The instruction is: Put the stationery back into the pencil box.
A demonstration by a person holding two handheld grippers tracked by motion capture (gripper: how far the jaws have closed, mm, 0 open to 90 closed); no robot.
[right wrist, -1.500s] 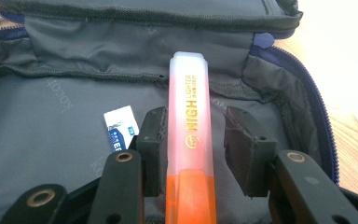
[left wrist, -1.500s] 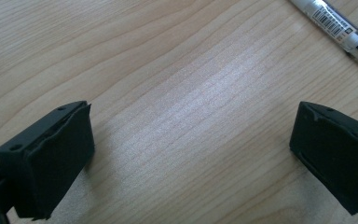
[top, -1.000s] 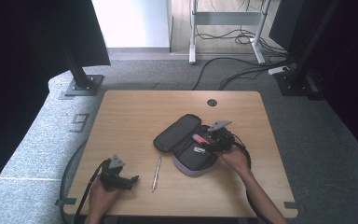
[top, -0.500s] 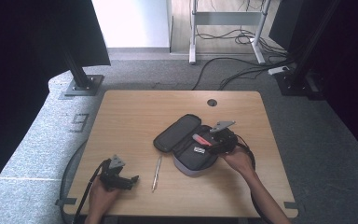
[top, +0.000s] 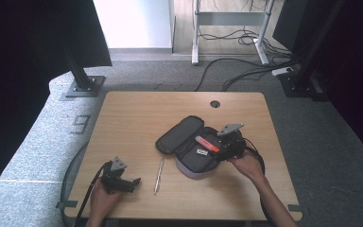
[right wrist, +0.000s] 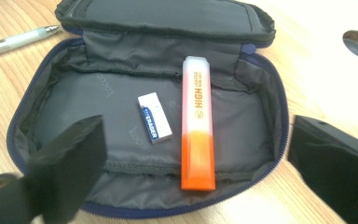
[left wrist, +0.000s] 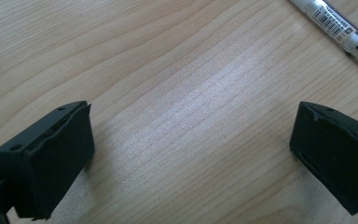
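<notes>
Your right gripper (right wrist: pixel 191 163) jaws have just been opening, nothing between them, hovering over the open pencil case (right wrist: pixel 98 100). Inside lie the orange highlighter (right wrist: pixel 198 126), marked "HIGH", and an eraser (right wrist: pixel 154 117) reading "ERASER". Your left gripper (left wrist: pixel 191 154) is spread wide near the pen (left wrist: pixel 338 25).

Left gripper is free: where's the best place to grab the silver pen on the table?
Take the slim silver pen at mid-barrel, from above, jaws across its width. It lies flat on the wooden table, beside the open left gripper, with bare wood on both sides.
</notes>
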